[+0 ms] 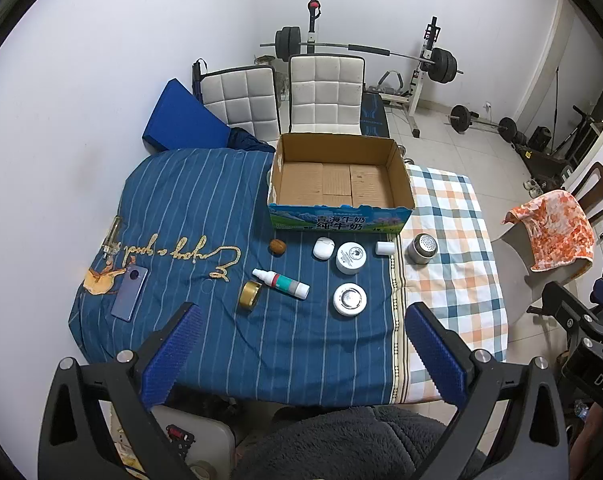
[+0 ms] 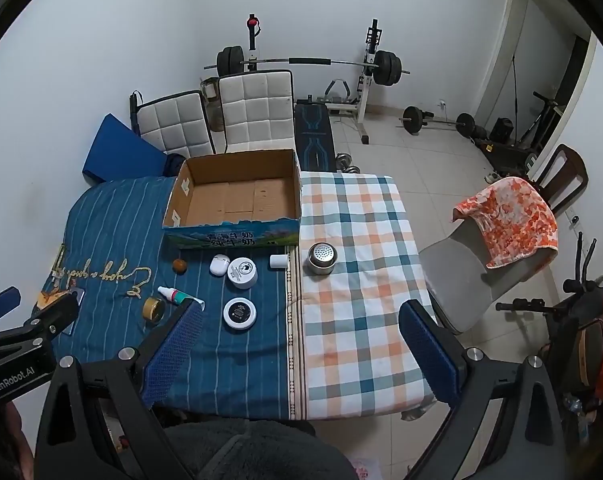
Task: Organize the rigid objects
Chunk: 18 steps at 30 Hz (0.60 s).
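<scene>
both ribbed blue-padded tools, left tool (image 1: pixel 301 344) and right tool (image 2: pixel 301 340), gape empty above round jars (image 1: pixel 350 299).

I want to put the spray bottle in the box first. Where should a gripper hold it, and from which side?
Grip the spray bottle at mid-body, on the teal band, coming from above. It lies flat on the cloth, so only its long round sides are free; set the fingers across its length, probably with the left gripper.

Barbell on rack (image 1: pixel 353 50) by the back wall, two white padded chairs (image 1: pixel 325 94) (side by side), orange patterned towel (image 2: pixel 509 220) over chair.
</scene>
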### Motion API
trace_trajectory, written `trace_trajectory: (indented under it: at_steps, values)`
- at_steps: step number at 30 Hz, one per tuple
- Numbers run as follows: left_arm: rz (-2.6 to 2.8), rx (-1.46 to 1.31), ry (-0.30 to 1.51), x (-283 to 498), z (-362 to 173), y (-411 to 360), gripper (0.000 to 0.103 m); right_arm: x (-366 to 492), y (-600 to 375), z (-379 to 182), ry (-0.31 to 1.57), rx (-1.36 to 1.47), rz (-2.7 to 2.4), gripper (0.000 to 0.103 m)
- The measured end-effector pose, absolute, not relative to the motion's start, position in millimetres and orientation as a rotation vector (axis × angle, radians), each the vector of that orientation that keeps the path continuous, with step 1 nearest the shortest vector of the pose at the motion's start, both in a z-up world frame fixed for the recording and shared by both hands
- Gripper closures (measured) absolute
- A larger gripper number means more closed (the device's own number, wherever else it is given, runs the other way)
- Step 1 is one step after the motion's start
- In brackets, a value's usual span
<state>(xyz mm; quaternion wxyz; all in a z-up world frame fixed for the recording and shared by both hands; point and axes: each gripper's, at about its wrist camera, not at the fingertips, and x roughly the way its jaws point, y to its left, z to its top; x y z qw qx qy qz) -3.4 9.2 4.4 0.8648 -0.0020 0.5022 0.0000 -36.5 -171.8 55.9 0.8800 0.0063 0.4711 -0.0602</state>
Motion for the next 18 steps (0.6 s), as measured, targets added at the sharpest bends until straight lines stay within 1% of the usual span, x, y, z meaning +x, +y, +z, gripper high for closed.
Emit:
trace_trajectory:
  at_steps: [18]
  values:
    - [-0.003,-0.002,1.057,-1.2,4.8,6.2,0.0,-39.2,-164.2,51.1,0.987,0.006,-0.118,0.003]
